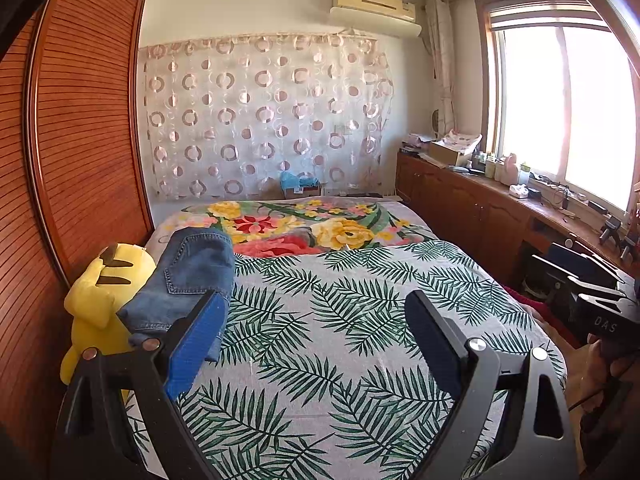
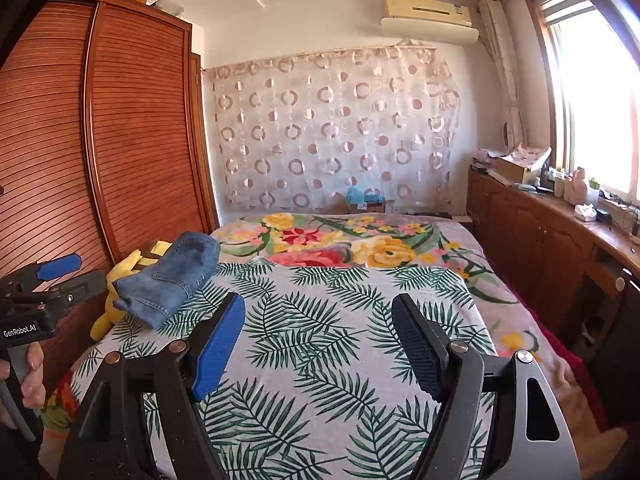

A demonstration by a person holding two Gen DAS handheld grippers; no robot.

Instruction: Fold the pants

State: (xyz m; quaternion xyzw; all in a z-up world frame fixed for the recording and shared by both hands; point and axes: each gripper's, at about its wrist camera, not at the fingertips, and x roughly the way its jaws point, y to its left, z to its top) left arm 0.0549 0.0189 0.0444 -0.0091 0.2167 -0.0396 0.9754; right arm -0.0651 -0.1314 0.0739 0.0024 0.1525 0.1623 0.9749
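A pair of blue jeans (image 1: 188,276) lies folded in a compact stack at the left edge of the bed, partly resting on a yellow plush toy (image 1: 96,304). The right wrist view shows the same jeans (image 2: 172,280) left of centre. My left gripper (image 1: 316,312) hovers open over the leaf-print sheet (image 1: 340,320), its left pad just right of the jeans, with nothing between its fingers. My right gripper (image 2: 318,316) is also open and empty above the sheet (image 2: 320,344), well to the right of the jeans. The left gripper (image 2: 60,276) appears at the left edge of the right wrist view, held by a hand.
A louvred wooden wardrobe (image 1: 80,152) stands close along the bed's left side. A floral blanket (image 1: 312,228) covers the far half of the bed. Wooden cabinets (image 1: 480,204) with clutter run under the window on the right. A patterned curtain (image 1: 260,120) hangs on the far wall.
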